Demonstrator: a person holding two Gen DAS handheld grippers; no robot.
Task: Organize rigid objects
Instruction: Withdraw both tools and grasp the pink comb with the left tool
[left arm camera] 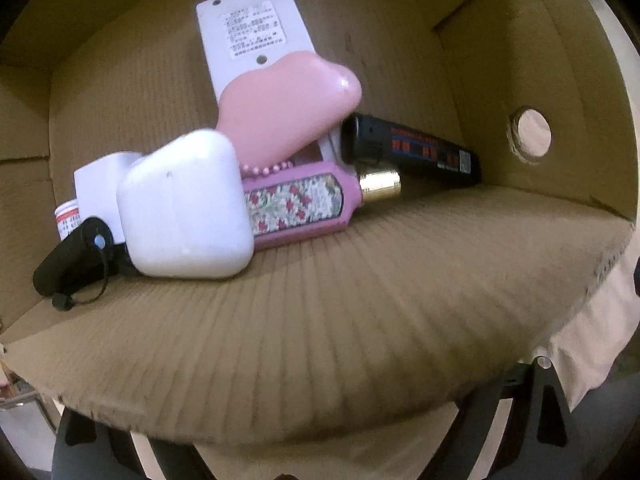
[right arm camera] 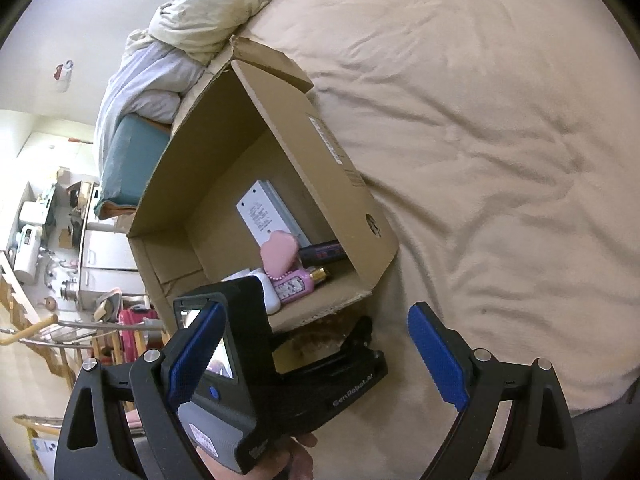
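In the cardboard box (right arm camera: 256, 128) on the bed, pink case (left arm camera: 288, 108), left tongs (right arm camera: 320, 360) wide, right tongs (right arm camera: 316, 352) wide, both empty

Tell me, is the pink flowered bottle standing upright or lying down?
Lying down: the pink flowered bottle rests on its side on the cardboard box floor, gold cap pointing sideways.

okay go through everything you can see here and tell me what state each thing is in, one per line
cardboard box: open, flaps up, on the bed
white remote: face down, label up
pink cloud-shaped item: lying across the remote
floral pink bottle: on its side, gold cap on
white case: closed
left gripper: jaws open, nothing held
right gripper: jaws open, empty
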